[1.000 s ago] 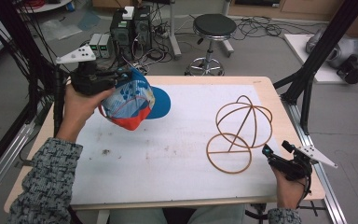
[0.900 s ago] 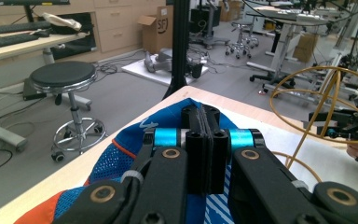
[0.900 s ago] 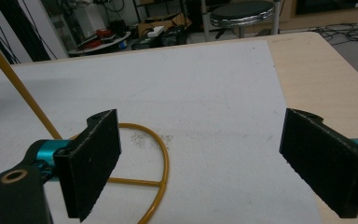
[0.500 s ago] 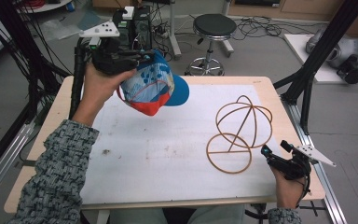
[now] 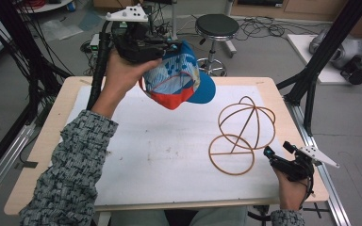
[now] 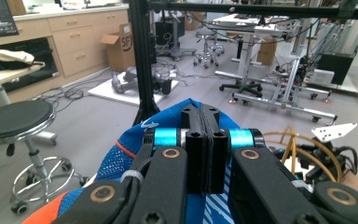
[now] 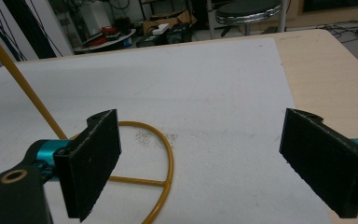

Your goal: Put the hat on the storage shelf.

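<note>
A blue, white and orange cap (image 5: 176, 80) hangs in the air over the far left of the table, with my left gripper (image 5: 167, 47) shut on its back edge. In the left gripper view the jaws press together (image 6: 204, 154) on the blue fabric of the cap (image 6: 121, 154). A yellow wire hat stand (image 5: 242, 132), a dome on a ring base, sits on the white mat at the right. My right gripper (image 5: 278, 153) rests open just right of the stand's ring. In the right gripper view, that gripper (image 7: 205, 158) has wide-apart pads, and the ring (image 7: 163, 154) lies by the left one.
A white mat (image 5: 160, 146) covers most of the wooden table (image 5: 52, 136). Black frame posts (image 5: 311, 80) rise at the table's right and left sides. A stool (image 5: 217, 28) stands on the floor beyond the far edge.
My left gripper has carried the cap upward and to the right, farther from the table surface. The right gripper and the wire stand have stayed put.
</note>
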Motion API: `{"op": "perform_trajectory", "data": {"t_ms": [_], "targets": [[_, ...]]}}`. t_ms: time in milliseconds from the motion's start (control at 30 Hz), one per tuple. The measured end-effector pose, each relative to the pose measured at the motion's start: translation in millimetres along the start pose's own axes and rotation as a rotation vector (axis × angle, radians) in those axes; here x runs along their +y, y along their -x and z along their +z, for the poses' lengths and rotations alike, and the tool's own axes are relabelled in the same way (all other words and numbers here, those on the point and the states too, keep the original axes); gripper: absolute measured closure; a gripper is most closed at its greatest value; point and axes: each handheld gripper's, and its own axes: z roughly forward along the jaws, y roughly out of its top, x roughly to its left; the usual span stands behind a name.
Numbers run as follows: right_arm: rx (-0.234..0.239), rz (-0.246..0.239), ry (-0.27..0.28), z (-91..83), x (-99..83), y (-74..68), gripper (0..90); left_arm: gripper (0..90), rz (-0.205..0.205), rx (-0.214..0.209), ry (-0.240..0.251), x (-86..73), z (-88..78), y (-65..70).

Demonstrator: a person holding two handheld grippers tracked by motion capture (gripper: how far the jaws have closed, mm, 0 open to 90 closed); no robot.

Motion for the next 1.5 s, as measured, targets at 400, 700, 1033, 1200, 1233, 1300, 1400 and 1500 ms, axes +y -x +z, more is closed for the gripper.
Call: {"op": "perform_trajectory", "data": {"t_ms": [400,700,1033,1200,1233,1300,1400,1500], "targets": [[-0.004,0.011,0.001,-5.0,-1.3,3.1,11.6,89.0,0.000,-0.062,0.031,19.4,31.5,11.2],[-0.011,0.015,0.006,-9.1,-2.8,5.5,11.6,89.0,0.006,-0.118,0.054,33.4,47.3,22.9],[-0.021,0.024,0.004,-16.2,-4.7,9.1,11.6,89.1,0.008,-0.173,0.055,39.5,69.5,33.6],[-0.018,0.019,0.004,-16.0,-5.0,9.3,11.6,89.0,0.005,-0.181,0.045,39.9,76.1,37.3],[-0.016,0.021,0.003,-15.8,-5.0,9.2,11.6,89.0,0.002,-0.182,0.040,40.4,78.2,38.0],[-0.015,0.021,0.001,-15.3,-4.8,9.0,11.6,89.0,0.001,-0.185,0.040,40.3,79.3,38.6],[-0.012,0.022,-0.001,-14.2,-4.6,8.5,11.6,89.0,0.001,-0.193,0.028,39.3,81.5,39.8],[-0.008,0.018,-0.002,-12.7,-4.3,7.7,11.6,89.1,0.006,-0.201,0.011,37.8,82.9,41.1]]}}
